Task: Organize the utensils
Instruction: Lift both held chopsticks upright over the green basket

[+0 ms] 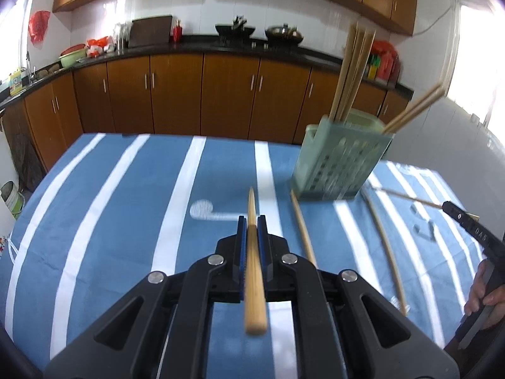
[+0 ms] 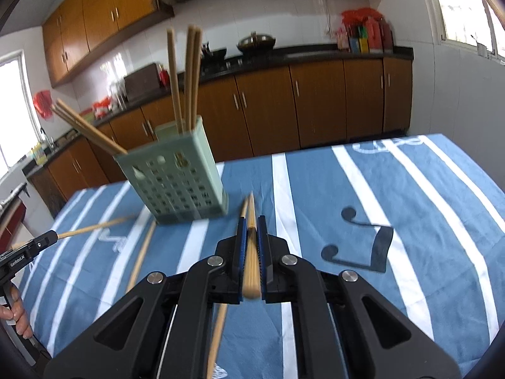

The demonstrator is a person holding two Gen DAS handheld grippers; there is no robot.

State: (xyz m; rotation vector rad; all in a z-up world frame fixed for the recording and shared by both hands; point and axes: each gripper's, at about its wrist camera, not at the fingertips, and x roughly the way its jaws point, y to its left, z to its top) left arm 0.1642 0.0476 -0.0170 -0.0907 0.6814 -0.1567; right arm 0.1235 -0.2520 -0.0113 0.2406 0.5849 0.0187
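Observation:
A pale green perforated utensil holder (image 1: 339, 161) stands on the blue striped tablecloth (image 1: 126, 208) with several wooden chopsticks upright in it; it also shows in the right wrist view (image 2: 176, 183). My left gripper (image 1: 252, 224) is shut on a wooden chopstick (image 1: 253, 268), held above the cloth, left of the holder. My right gripper (image 2: 251, 224) is shut on another chopstick (image 2: 251, 262), just right of the holder. Two loose chopsticks (image 1: 303, 230) (image 1: 386, 246) lie on the cloth in front of the holder.
The right gripper with its chopstick (image 1: 473, 230) shows at the right edge of the left view, the left one (image 2: 28, 252) at the left edge of the right view. Brown kitchen cabinets (image 1: 202, 94) and a counter stand behind the table.

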